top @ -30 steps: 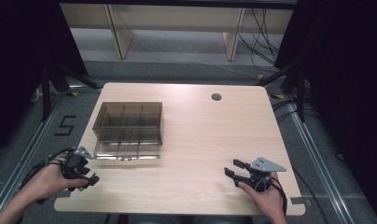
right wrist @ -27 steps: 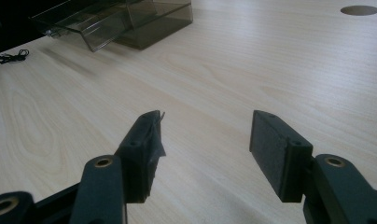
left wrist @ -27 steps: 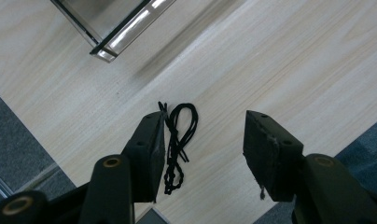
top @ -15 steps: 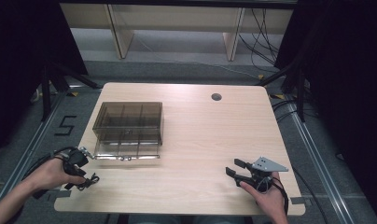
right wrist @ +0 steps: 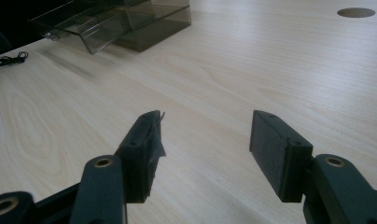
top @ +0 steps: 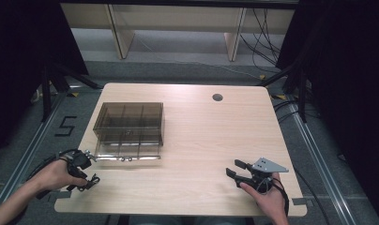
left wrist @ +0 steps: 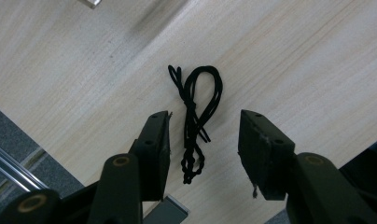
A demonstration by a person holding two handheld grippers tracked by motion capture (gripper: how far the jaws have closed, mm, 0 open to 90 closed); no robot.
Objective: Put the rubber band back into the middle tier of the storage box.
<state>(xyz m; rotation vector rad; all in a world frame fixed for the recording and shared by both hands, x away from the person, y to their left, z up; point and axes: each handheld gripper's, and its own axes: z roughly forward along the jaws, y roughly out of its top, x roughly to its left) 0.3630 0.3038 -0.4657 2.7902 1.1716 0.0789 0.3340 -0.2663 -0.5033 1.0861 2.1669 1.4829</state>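
A thin black cord (left wrist: 194,93), looped and knotted, lies on the pale wooden table (top: 201,140) near its front left corner. My left gripper (left wrist: 205,122) hangs over it, open, with one jaw on each side of the cord and neither touching it. In the high view that left gripper (top: 84,173) sits in a hand just in front of the smoky box (top: 129,124). My right gripper (top: 233,168) rests low at the front right, open with nothing between its fingers (right wrist: 280,149). From there the cord (right wrist: 9,59) shows far off to the left.
The smoky translucent box (right wrist: 130,18) has several compartments, and a clear flap (top: 126,157) lies open along its front. A round cable hole (top: 217,97) is at the table's far side. The table's front edge runs close by the left gripper.
The left hand and gripper have shifted slightly near the front left corner. The right gripper has stayed put.
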